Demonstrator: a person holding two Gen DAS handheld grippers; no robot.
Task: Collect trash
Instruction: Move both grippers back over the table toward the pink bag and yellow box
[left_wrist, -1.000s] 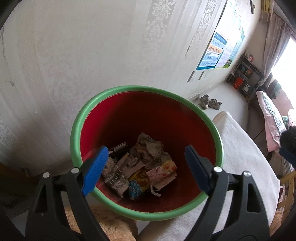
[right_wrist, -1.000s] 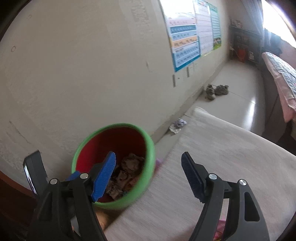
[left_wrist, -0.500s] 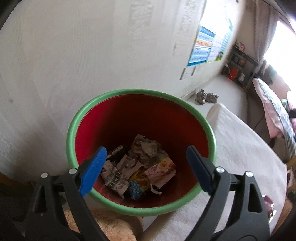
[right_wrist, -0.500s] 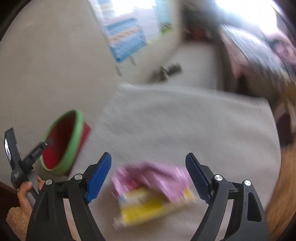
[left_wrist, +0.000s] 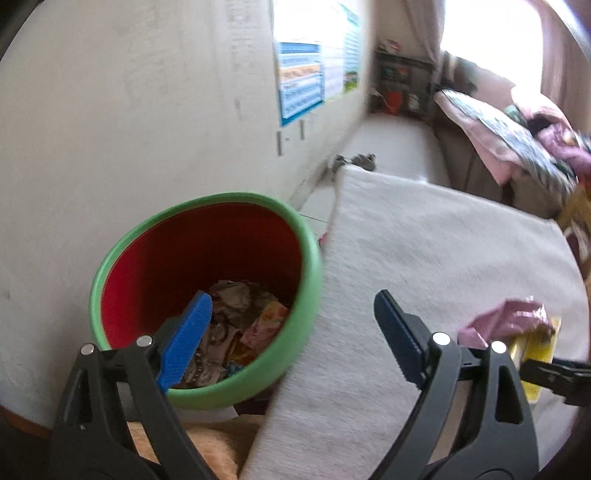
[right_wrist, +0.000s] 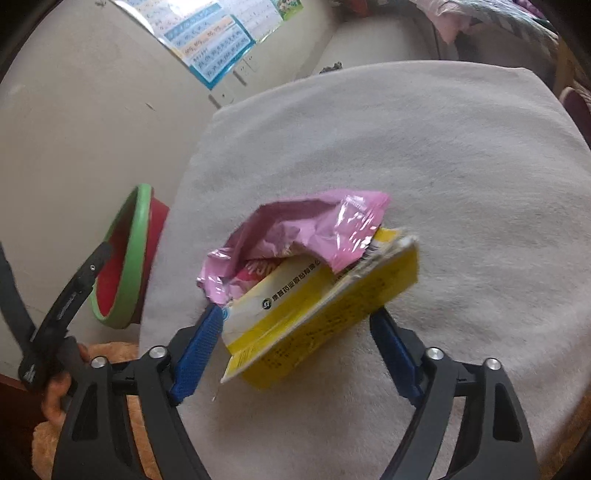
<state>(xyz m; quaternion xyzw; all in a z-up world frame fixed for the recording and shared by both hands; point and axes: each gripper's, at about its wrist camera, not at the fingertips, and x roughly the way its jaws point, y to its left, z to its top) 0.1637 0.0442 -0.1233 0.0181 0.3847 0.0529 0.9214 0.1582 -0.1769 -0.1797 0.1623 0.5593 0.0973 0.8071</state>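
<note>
A pale cloth-covered surface (right_wrist: 461, 155) carries a yellow box (right_wrist: 317, 306) and pink wrapper (right_wrist: 306, 229) — both grippers (left_wrist: 291, 339) (right_wrist: 295, 350) spread apart, empty — beside the poster-hung wall (left_wrist: 129, 110).

Pale wall (left_wrist: 129, 110) with posters (right_wrist: 218, 44); bright window (left_wrist: 491, 40); perhaps shoes (left_wrist: 356, 160) on floor.
</note>
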